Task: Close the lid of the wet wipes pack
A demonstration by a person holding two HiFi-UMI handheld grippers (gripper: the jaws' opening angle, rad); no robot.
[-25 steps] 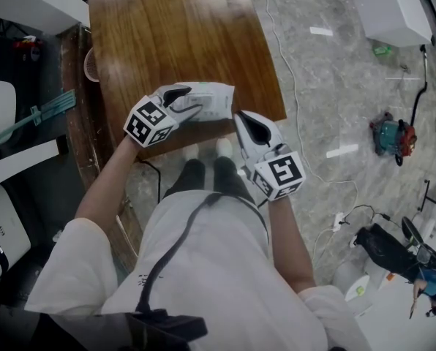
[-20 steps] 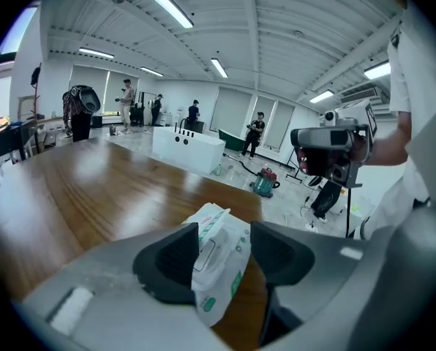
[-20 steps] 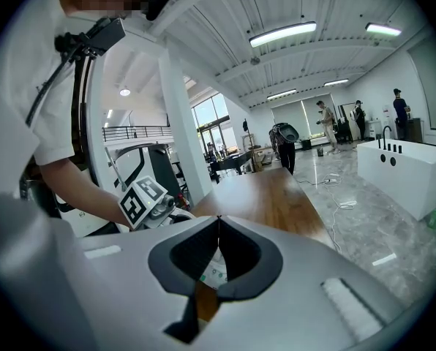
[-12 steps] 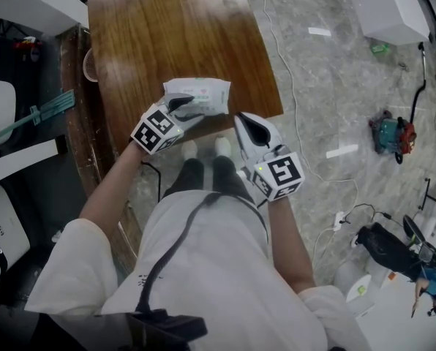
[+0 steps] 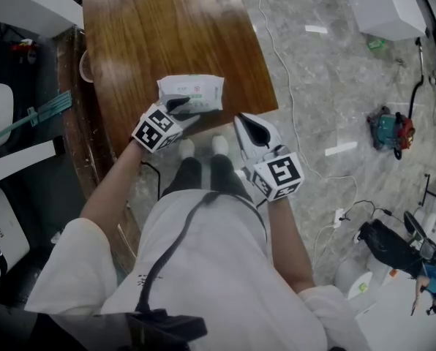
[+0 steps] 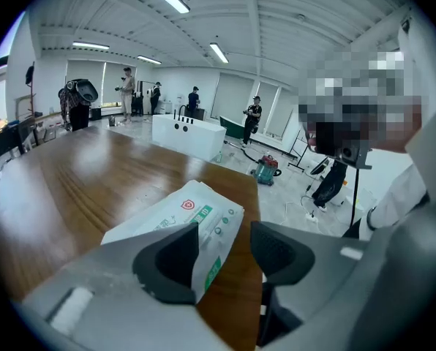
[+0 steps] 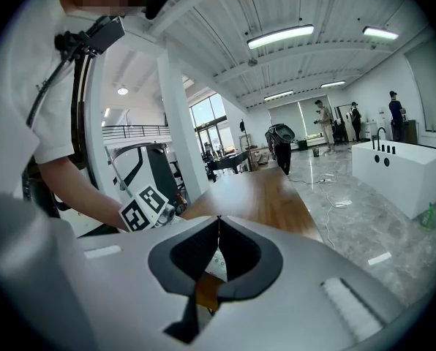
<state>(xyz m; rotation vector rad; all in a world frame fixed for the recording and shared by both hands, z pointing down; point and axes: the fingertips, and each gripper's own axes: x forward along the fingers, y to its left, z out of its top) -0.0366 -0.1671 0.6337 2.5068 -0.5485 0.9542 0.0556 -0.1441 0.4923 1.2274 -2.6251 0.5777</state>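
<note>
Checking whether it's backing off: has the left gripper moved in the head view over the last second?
Yes. The left gripper has drawn back toward the table's near edge and now overlaps less of the wet wipes pack.

Left gripper [image 5: 183, 110] fingers apart; right gripper [image 5: 240, 121] fingers closed, tips touching.

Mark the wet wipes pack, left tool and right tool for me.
white soft rectangular wet wipes pack [image 5: 194, 90], head view, middle of its top face
grey left tool [image 5: 184, 110], head view, between its open jaw tips
grey right tool [image 5: 239, 119], head view, at its closed jaw tips
</note>
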